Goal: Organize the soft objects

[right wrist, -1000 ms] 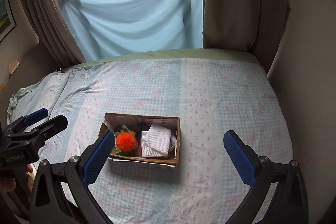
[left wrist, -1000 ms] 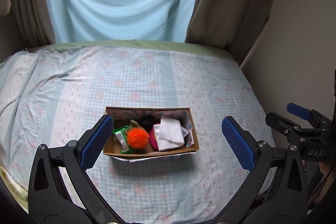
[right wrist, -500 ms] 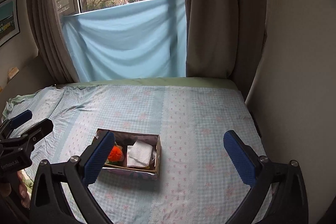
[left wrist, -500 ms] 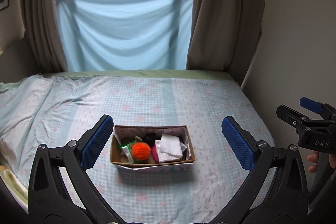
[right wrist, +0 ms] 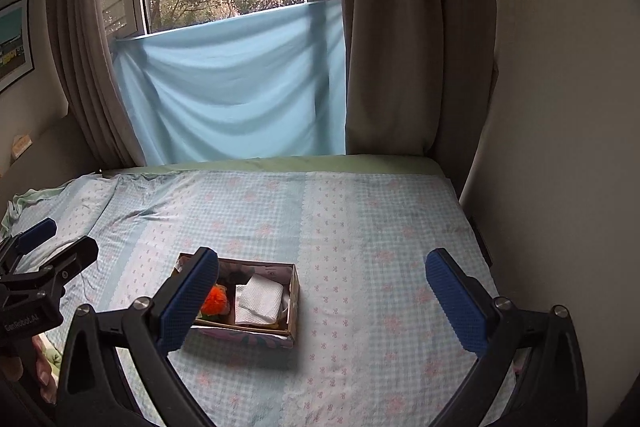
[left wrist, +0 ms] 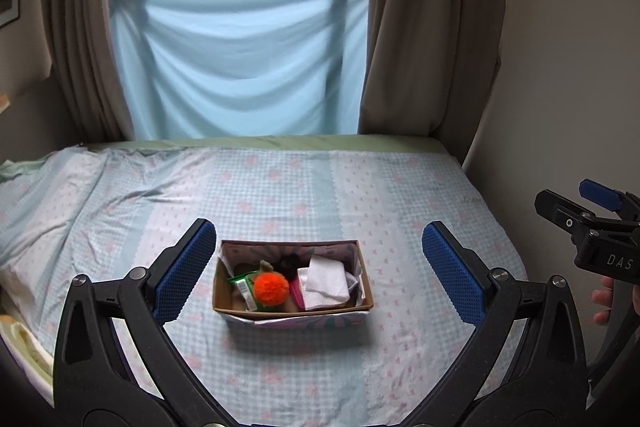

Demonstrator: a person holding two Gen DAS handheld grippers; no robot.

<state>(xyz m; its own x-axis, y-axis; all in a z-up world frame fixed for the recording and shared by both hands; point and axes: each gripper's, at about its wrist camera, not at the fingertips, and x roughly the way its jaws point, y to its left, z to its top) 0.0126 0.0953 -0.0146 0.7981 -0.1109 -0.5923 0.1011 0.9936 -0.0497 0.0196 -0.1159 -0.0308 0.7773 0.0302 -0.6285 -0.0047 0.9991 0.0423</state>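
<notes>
Well apart: box (left wrist: 294, 307), left tool (left wrist: 316, 273).

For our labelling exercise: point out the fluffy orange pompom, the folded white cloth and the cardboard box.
fluffy orange pompom (left wrist: 271, 287), left wrist view, its centre.
folded white cloth (left wrist: 325, 282), left wrist view, top face.
cardboard box (left wrist: 294, 312), left wrist view, near wall.

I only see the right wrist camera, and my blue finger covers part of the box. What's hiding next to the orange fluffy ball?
Observer: A green packet lies in the box, just left of the orange pompom.
Operator: Is anything behind the ball?
Observer: Yes, a black fuzzy thing sits behind it, near the far wall of the box.
</notes>
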